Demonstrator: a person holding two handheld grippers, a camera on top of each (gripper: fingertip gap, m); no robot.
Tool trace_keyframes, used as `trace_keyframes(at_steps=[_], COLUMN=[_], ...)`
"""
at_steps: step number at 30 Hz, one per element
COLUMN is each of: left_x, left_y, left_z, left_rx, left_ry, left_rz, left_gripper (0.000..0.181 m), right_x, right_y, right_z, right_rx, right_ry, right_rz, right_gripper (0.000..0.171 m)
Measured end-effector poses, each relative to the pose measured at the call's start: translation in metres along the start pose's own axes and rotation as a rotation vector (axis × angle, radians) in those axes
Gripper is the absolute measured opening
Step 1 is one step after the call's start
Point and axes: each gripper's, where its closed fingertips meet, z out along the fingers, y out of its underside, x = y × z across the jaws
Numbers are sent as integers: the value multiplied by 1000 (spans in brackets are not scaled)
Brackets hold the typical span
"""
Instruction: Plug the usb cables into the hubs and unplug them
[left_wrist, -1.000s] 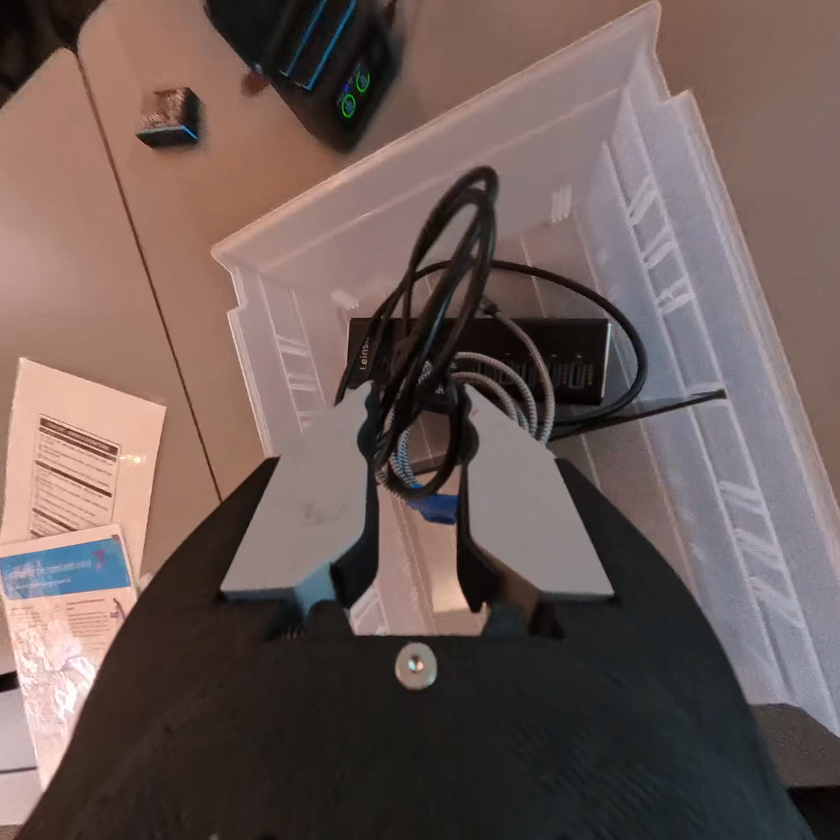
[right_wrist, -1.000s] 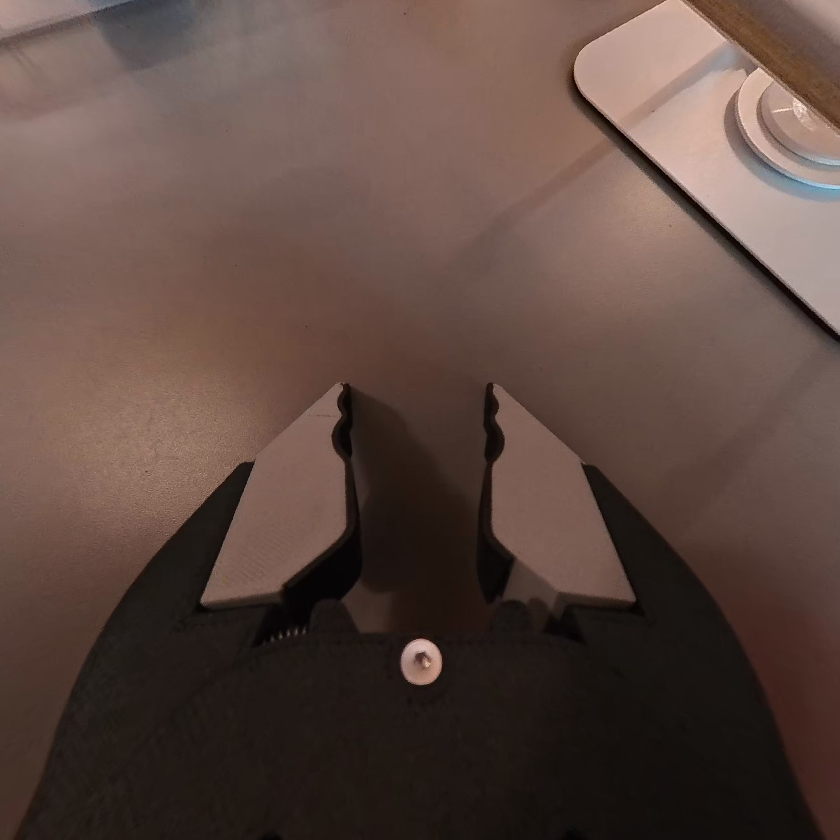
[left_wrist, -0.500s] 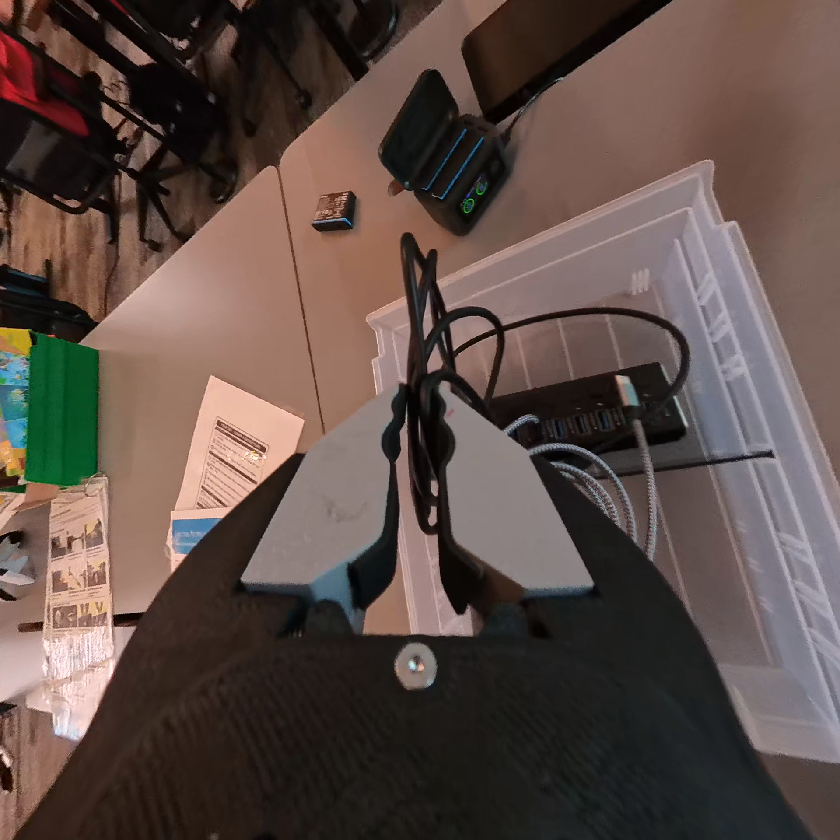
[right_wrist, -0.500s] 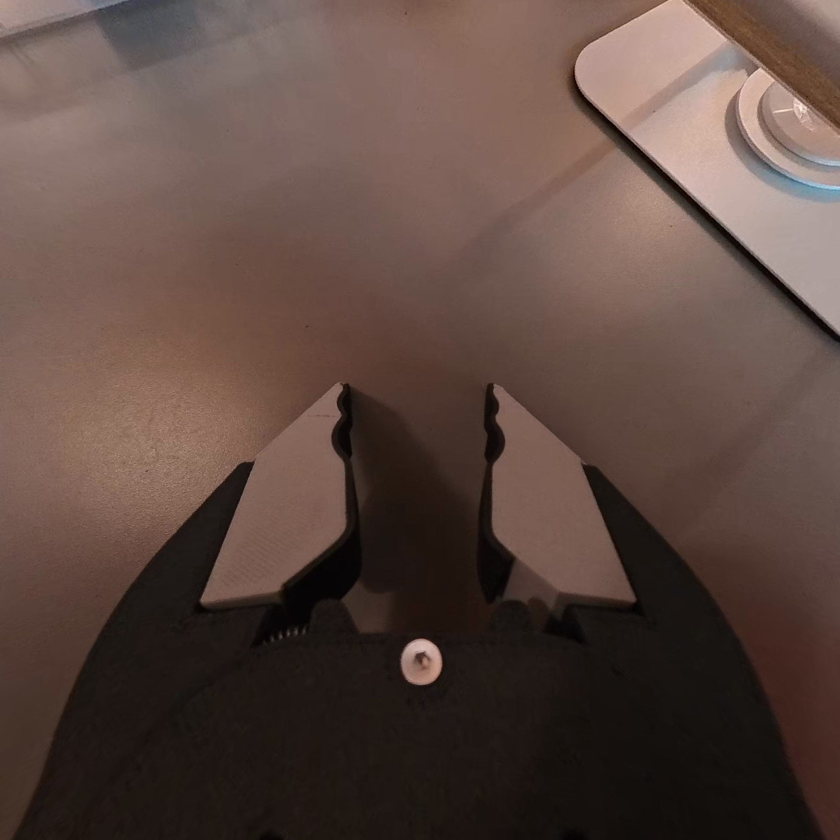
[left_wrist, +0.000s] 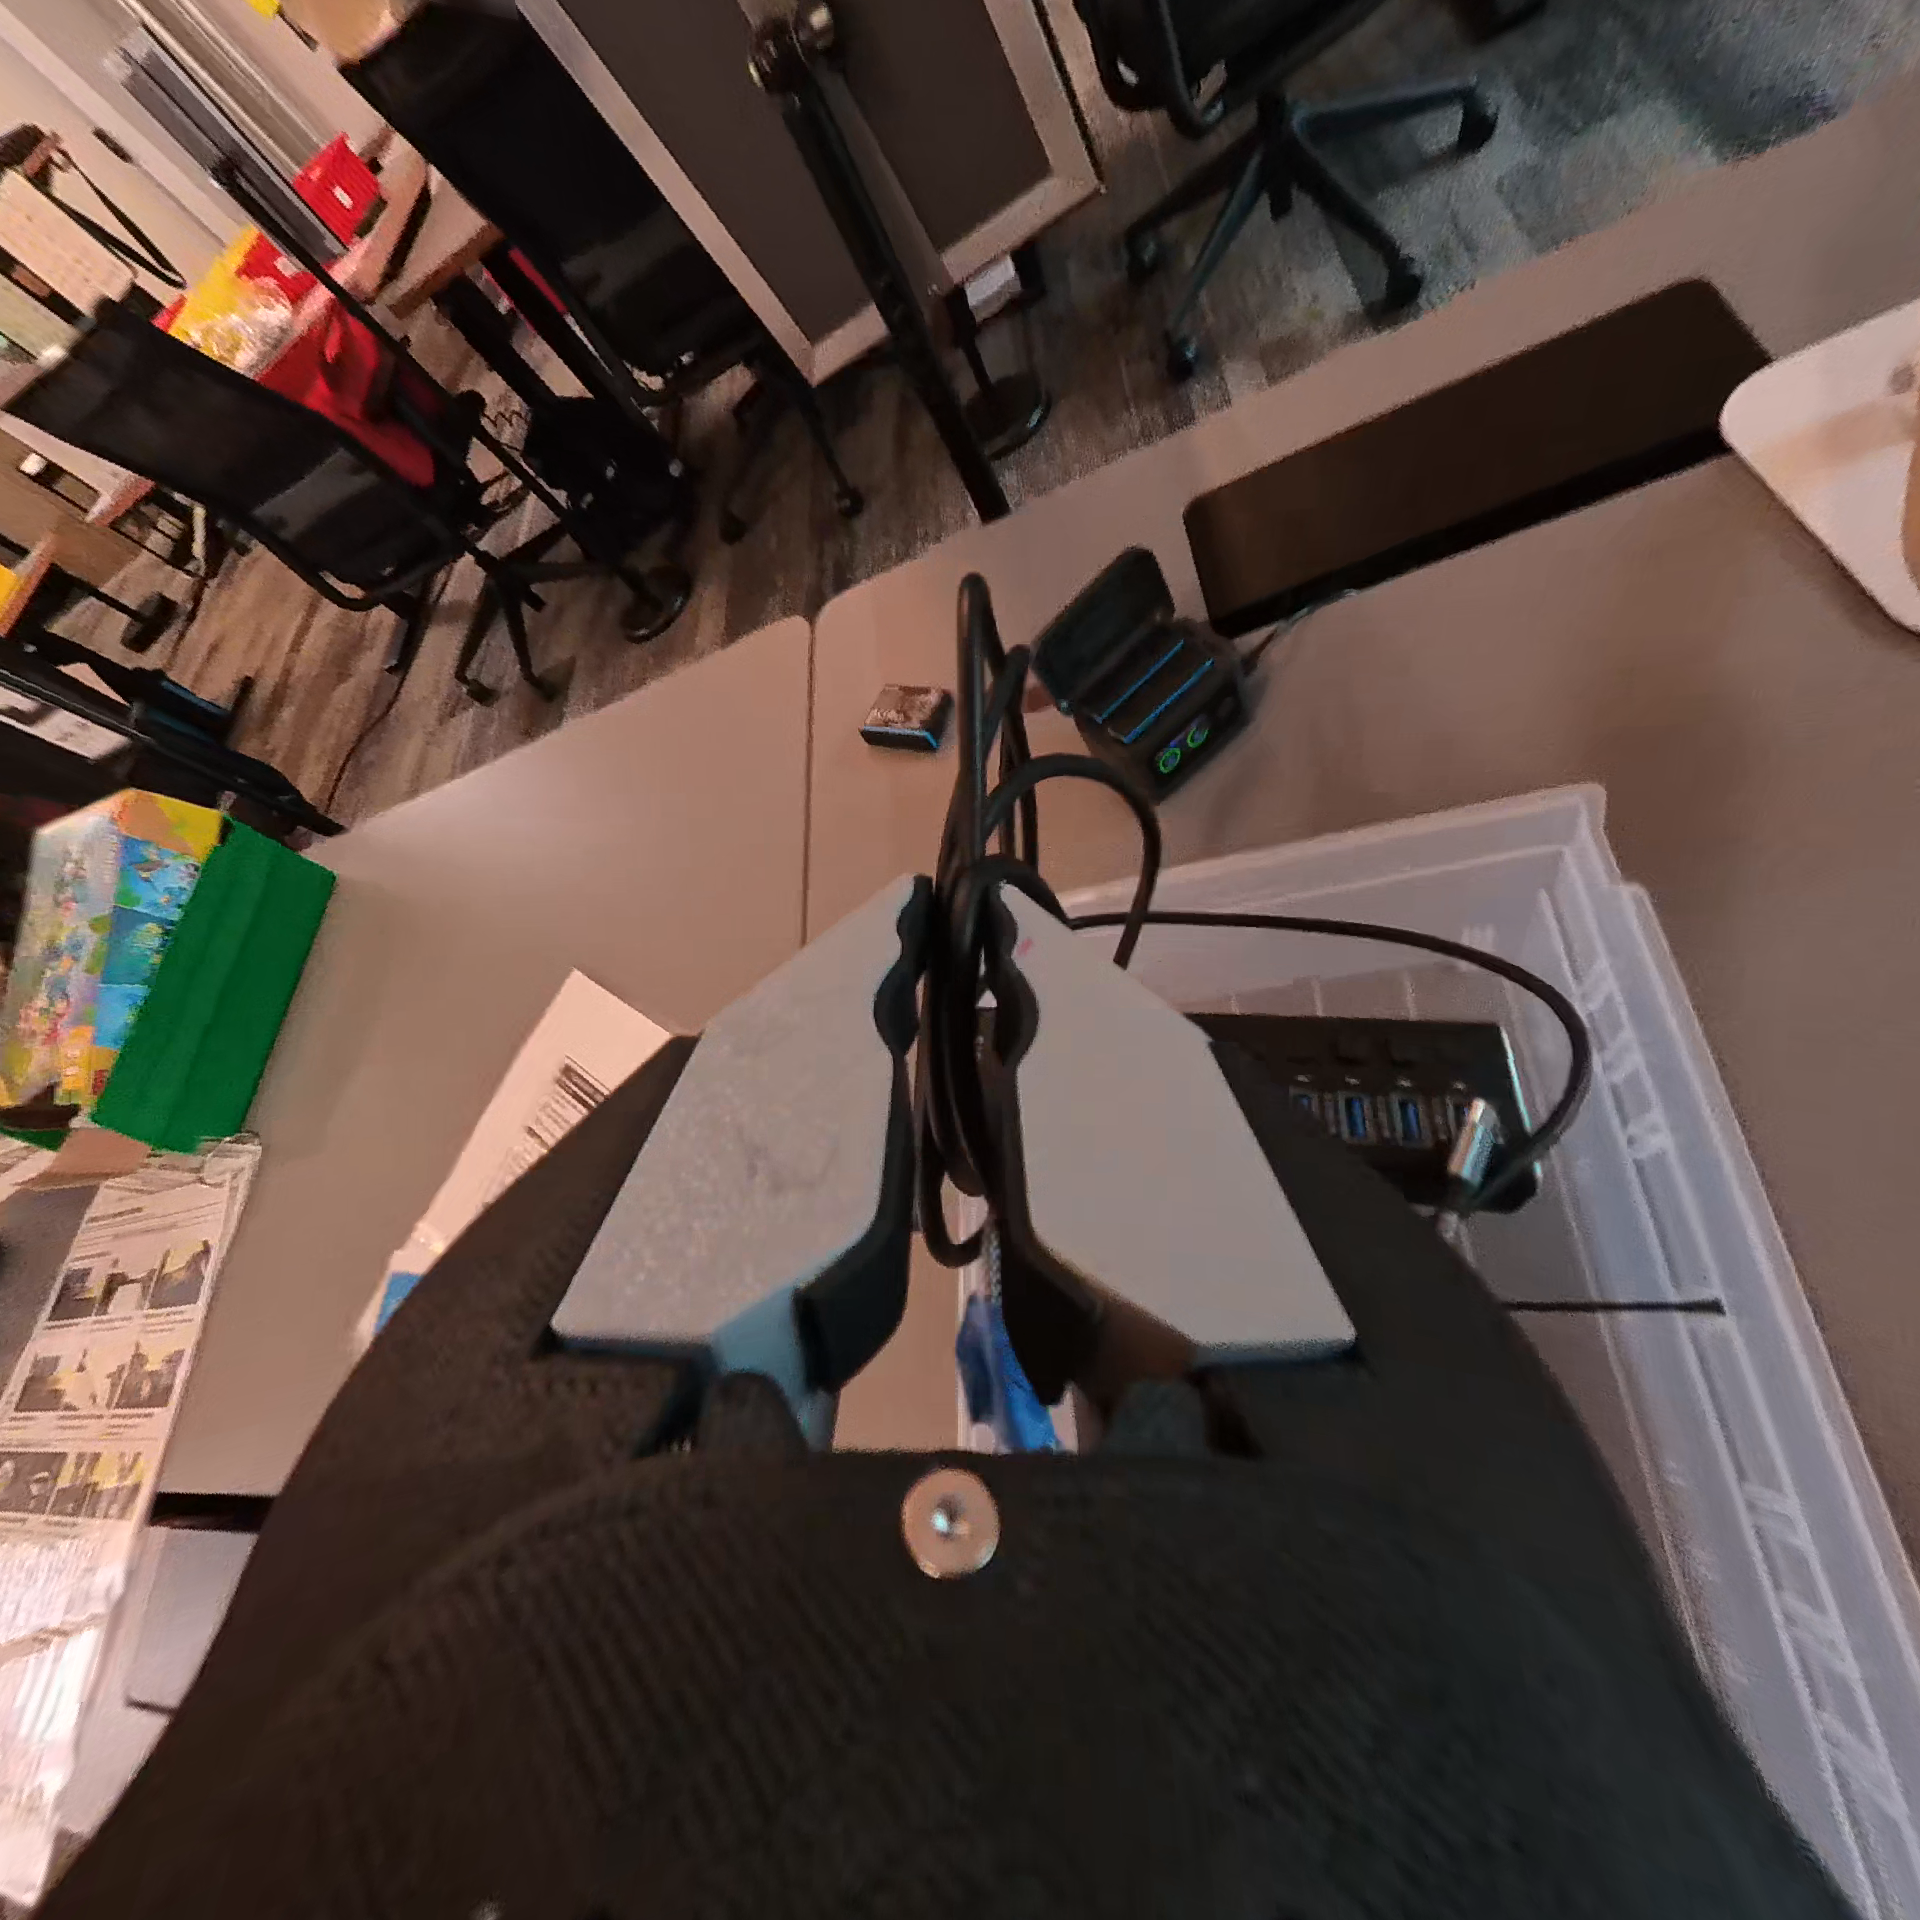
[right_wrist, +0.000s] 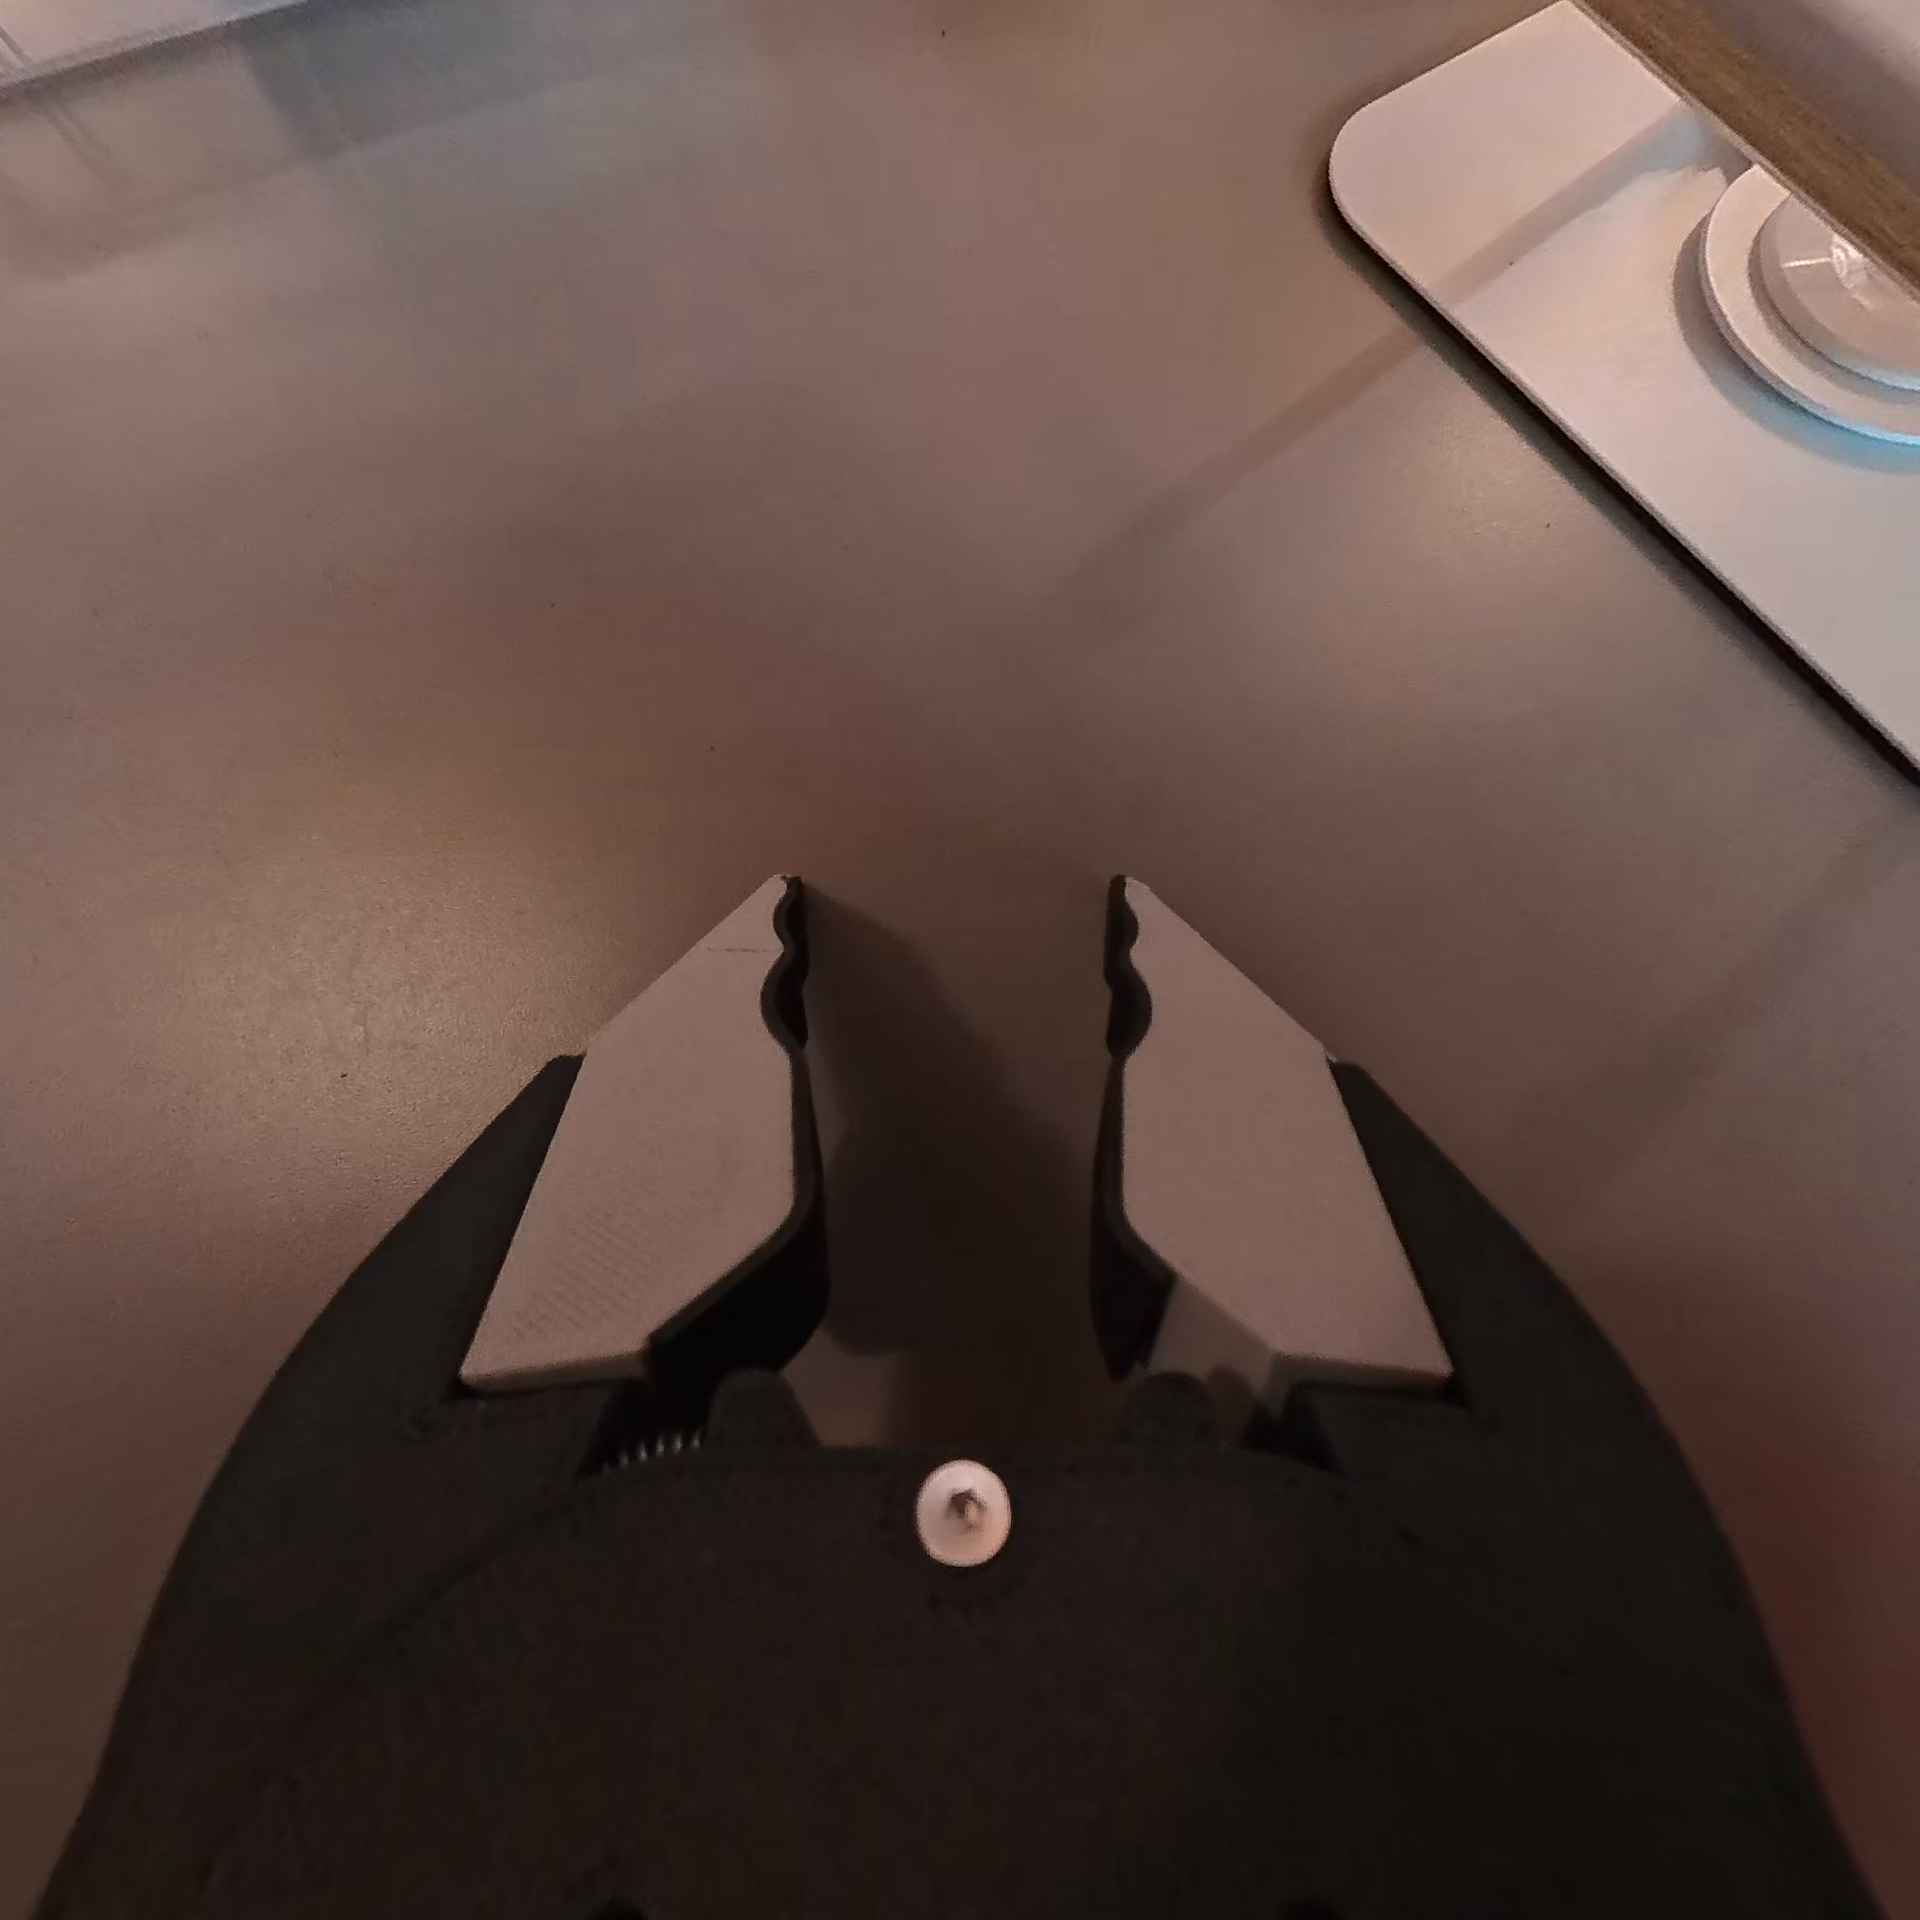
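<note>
My left gripper (left_wrist: 961, 935) is shut on a bundle of black USB cable (left_wrist: 971, 790) and holds it lifted above a clear plastic bin (left_wrist: 1714, 1299). A loop of the cable trails right and down into the bin. A braided cable with a silver plug (left_wrist: 1475, 1138) hangs beside a black USB hub (left_wrist: 1382, 1081) with blue ports lying in the bin. My right gripper (right_wrist: 954, 914) is open and empty, low over the bare grey table (right_wrist: 520, 623).
A black charger case with green lights (left_wrist: 1143, 696) and a small black box (left_wrist: 906, 715) sit beyond the bin. Papers (left_wrist: 94, 1351) and a green box (left_wrist: 208, 997) lie left. A white stand base (right_wrist: 1621, 343) lies at the right gripper's far right. Chairs stand beyond the table. My right fingertips sit around 50 cm from my left ones.
My left gripper closed on the black cable bundle and lifted it up out of the bin, tilting the view upward. The right gripper stayed still.
</note>
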Motion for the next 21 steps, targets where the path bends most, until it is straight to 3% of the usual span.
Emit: trace_keyframes(at_steps=[9,21], left_x=[-5,66], left_y=[-75,-166], left_z=[-62,-149], left_rx=[166,388], left_ry=[-20,113], left_rz=[59,170], left_gripper=[6,6], right_x=[0,-2], right_y=[0,0], right_z=[0,0], right_rx=[0,1], right_ry=[0,-7], right_rz=[-2,-10], right_gripper=[54,52])
